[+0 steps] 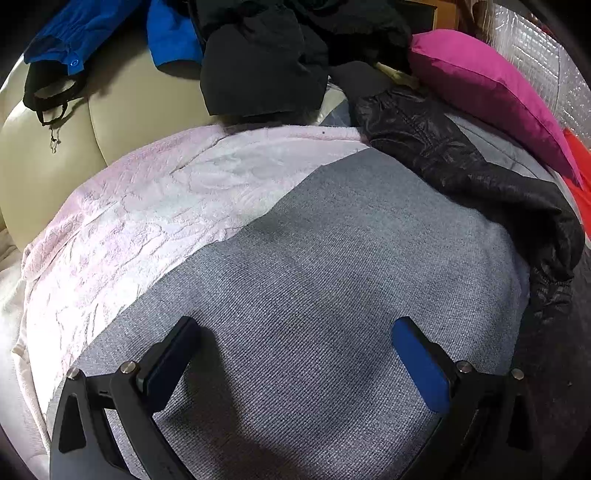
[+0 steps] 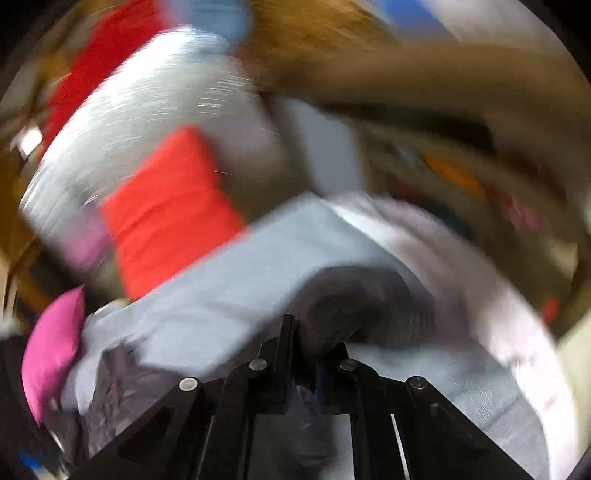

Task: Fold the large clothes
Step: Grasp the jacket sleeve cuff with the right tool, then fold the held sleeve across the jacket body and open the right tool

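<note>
The left gripper [image 1: 295,354] stood wide, its two blue-padded fingers [image 1: 421,365] spread over the grey ribbed-knit garment [image 1: 314,240], gripping nothing. That garment lay flat across a pale pink terry towel [image 1: 147,206]. The right gripper [image 2: 306,354], badly blurred, was pinched tight on a fold of the grey cloth. One magenta cushion [image 1: 491,88] and one glossy black quilted jacket [image 1: 461,162] lay beside it.

Beige sofa [image 1: 55,155] at left w/ blue garment [image 1: 85,26] on it; magenta pillow [image 1: 491,92] at right, red fabric [image 1: 580,173] just beside it.
</note>
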Motion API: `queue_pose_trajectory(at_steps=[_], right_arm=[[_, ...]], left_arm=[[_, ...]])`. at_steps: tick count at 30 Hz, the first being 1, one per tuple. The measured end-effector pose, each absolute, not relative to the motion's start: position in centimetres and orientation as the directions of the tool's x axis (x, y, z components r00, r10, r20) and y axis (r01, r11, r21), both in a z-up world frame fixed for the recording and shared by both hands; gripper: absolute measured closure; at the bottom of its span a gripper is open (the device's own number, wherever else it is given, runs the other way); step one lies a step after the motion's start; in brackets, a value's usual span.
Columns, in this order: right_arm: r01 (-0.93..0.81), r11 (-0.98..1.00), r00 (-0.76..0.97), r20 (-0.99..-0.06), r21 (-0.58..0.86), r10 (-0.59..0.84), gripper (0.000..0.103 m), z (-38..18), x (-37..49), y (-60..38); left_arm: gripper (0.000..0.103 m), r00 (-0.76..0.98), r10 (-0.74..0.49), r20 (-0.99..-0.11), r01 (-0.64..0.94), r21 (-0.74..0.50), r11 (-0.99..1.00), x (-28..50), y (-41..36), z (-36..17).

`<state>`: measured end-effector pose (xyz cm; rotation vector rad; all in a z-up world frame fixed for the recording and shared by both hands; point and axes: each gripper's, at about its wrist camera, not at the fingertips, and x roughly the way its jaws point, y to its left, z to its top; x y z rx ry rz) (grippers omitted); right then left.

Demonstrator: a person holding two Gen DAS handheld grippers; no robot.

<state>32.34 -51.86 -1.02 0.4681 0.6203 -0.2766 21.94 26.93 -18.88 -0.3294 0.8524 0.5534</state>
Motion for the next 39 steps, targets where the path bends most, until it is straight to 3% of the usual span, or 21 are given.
queue_pose_trajectory(at_steps=[3, 7, 10, 13, 15, 16, 17, 18, 26, 35, 39], right_arm=[[0.204, 0.946, 0.847, -0.53, 0.25, -0.043, 0.094, 4.1, 33.0, -43.0], [-0.029, 0.991, 0.861, -0.5, 0.134, 0.093, 0.094, 4.9, 32.7, -30.0], [-0.123, 0.985, 0.817, -0.552, 0.118, 0.169, 0.092, 1.6, 32.7, -22.8], [-0.164, 0.977, 0.719, -0.662, 0.133, 0.211, 0.086, -3.7, 33.7, -17.9], [-0.159, 0.973, 0.631, -0.74, 0.17, 0.232, 0.076, -7.6, 34.6, -16.5], [-0.15, 0.969, 0.596, -0.764, 0.195, 0.246, 0.057, -9.0, 35.0, -16.7], [-0.142, 0.965, 0.573, -0.776, 0.222, 0.263, 0.026, -10.0, 35.0, -16.8], [-0.137, 0.954, 0.564, -0.771, 0.265, 0.295, 0.02, -10.7, 34.7, -17.2], [-0.076, 0.865, 0.642, -0.639, 0.496, 0.423, 0.02, -8.4, 31.6, -24.3], [0.071, 0.713, 0.76, -0.501, 0.697, 0.414, 0.019, -9.8, 23.3, -35.2], [0.045, 0.657, 0.807, -0.415, 0.753, 0.42, 0.019, -8.6, 23.5, -38.3]], left_arm=[[0.0, 0.534, 0.321, -0.782, -0.581, -0.063, 0.811, 22.2, 27.2, -18.8], [0.0, 0.538, 0.317, -0.781, -0.58, -0.071, 0.812, 22.1, 27.2, -18.8], [0.0, 0.541, 0.315, -0.78, -0.579, -0.073, 0.812, 22.0, 27.2, -18.8], [0.0, 0.543, 0.314, -0.779, -0.578, -0.075, 0.813, 22.0, 27.2, -18.8], [0.0, 0.544, 0.314, -0.778, -0.577, -0.075, 0.813, 21.9, 27.3, -18.8], [0.0, 0.544, 0.314, -0.778, -0.577, -0.076, 0.813, 21.9, 27.2, -18.8], [0.0, 0.546, 0.313, -0.777, -0.577, -0.078, 0.813, 21.9, 27.3, -18.8], [0.0, 0.547, 0.313, -0.776, -0.577, -0.078, 0.813, 21.9, 27.2, -18.8], [0.0, 0.543, 0.311, -0.78, -0.576, -0.076, 0.814, 21.9, 27.5, -18.5], [0.0, 0.428, 0.284, -0.858, -0.539, 0.01, 0.842, 23.3, 27.4, -16.6], [0.0, 0.526, 0.365, -0.768, -0.512, 0.057, 0.857, 22.0, 24.6, -11.4]])
